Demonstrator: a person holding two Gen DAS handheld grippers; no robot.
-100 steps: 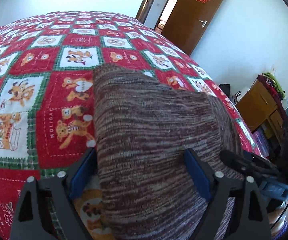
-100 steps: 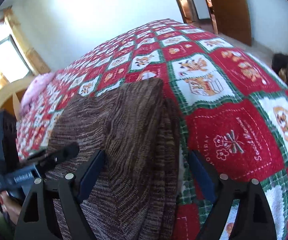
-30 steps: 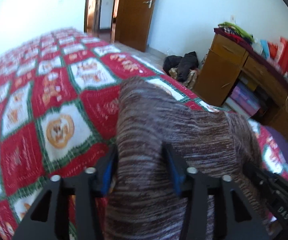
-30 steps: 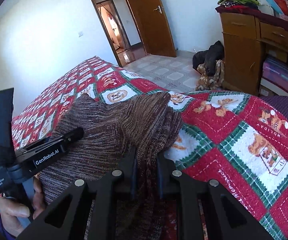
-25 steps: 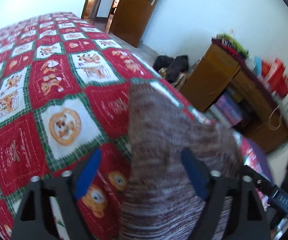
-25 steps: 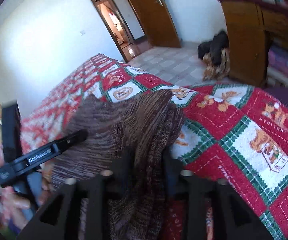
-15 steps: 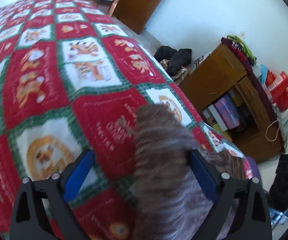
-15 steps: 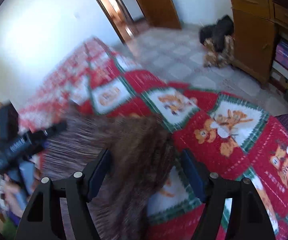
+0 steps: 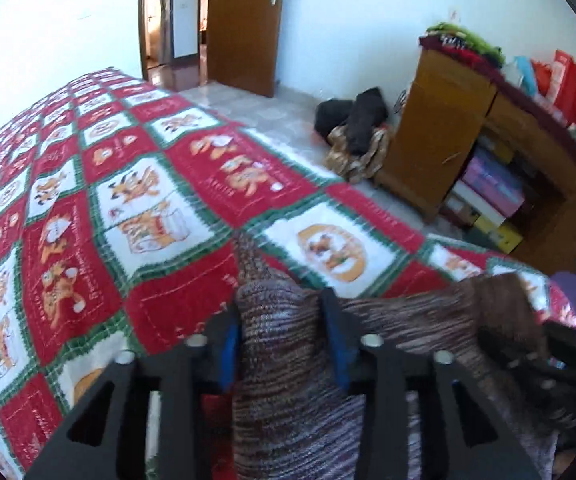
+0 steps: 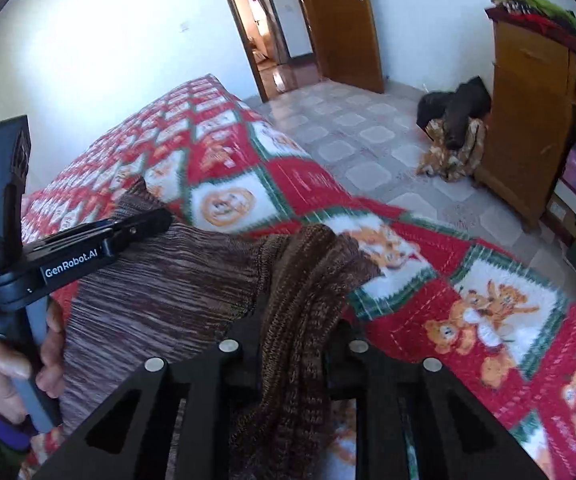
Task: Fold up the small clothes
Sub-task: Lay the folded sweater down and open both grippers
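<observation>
While side by side, left claw (image 9: 282,334) and right claw (image 10: 294,342) each pinch sweater (image 10: 160,288).

Open quilt (image 9: 136,184) surface lies ahead and to the left of both hand-held grippers. The sweater (image 10: 160,300) spans the gap between them. Right of the bed, bare floor (image 10: 368,136) runs to the door (image 10: 340,20); a clothes heap (image 10: 452,136) and desk (image 9: 456,120) block the right side

A red-and-green patchwork quilt (image 9: 136,184) covers the bed, a brown knit garment (image 10: 160,292) on it.
</observation>
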